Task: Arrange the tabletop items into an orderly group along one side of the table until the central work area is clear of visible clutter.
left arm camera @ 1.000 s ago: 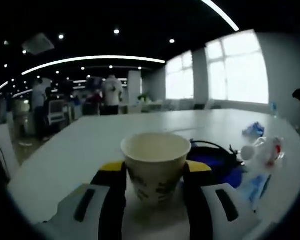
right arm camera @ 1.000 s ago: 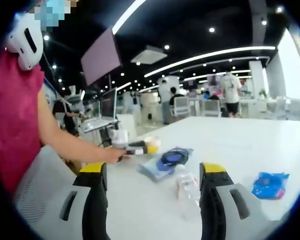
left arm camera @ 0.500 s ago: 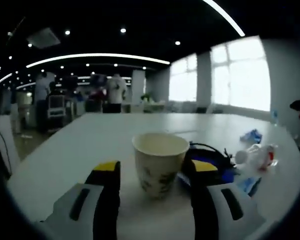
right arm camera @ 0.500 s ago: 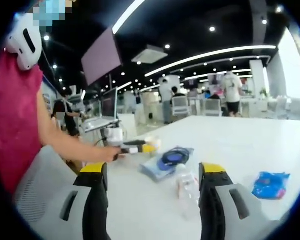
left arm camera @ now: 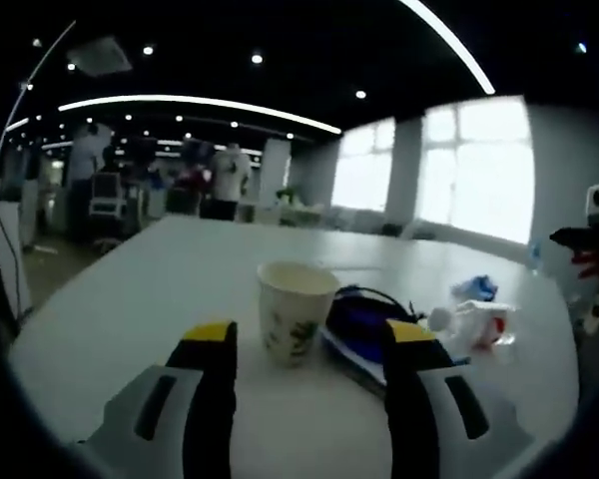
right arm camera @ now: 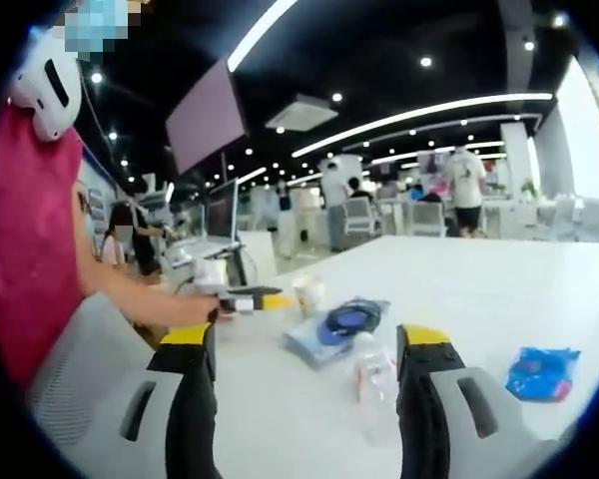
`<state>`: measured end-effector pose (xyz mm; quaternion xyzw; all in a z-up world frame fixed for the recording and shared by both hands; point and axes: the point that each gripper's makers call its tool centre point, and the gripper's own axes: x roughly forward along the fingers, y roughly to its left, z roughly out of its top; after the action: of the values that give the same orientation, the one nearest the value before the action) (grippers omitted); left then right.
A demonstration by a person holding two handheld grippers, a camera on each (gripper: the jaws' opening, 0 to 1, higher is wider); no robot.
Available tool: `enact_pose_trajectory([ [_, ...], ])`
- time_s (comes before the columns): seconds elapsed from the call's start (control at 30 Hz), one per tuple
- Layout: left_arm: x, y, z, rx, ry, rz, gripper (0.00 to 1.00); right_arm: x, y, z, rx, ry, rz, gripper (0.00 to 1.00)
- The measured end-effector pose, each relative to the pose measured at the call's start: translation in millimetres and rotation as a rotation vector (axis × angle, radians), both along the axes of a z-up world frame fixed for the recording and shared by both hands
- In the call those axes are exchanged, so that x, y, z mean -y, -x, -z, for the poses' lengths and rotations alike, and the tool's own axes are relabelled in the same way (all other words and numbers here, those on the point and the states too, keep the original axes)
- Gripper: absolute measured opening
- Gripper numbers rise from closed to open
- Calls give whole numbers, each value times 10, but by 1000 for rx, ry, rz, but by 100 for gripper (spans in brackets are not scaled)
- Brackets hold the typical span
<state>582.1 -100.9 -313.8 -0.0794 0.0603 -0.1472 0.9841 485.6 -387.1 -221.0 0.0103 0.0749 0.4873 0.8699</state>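
The paper cup (left arm camera: 296,310) stands upright on the white table (left arm camera: 160,289), just beyond the left gripper (left arm camera: 307,351) at twelve o'clock. Its jaws stand apart, holding nothing, so the cup looks parked beside the blue bagged cable (left arm camera: 364,321), probably as a group. The right gripper (right arm camera: 305,361) is spread too, a clear bottle (right arm camera: 374,384) between its jaws.
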Motion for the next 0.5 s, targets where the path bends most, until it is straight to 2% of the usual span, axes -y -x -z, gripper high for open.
enact_pose_trajectory([
  [0.17,27,159,-61,-3,15,15,56,-18,11,-12,2,-4,-6,74],
  [0.5,200,386,-267,12,2,113,54,-45,34,-52,13,-11,-17,73],
])
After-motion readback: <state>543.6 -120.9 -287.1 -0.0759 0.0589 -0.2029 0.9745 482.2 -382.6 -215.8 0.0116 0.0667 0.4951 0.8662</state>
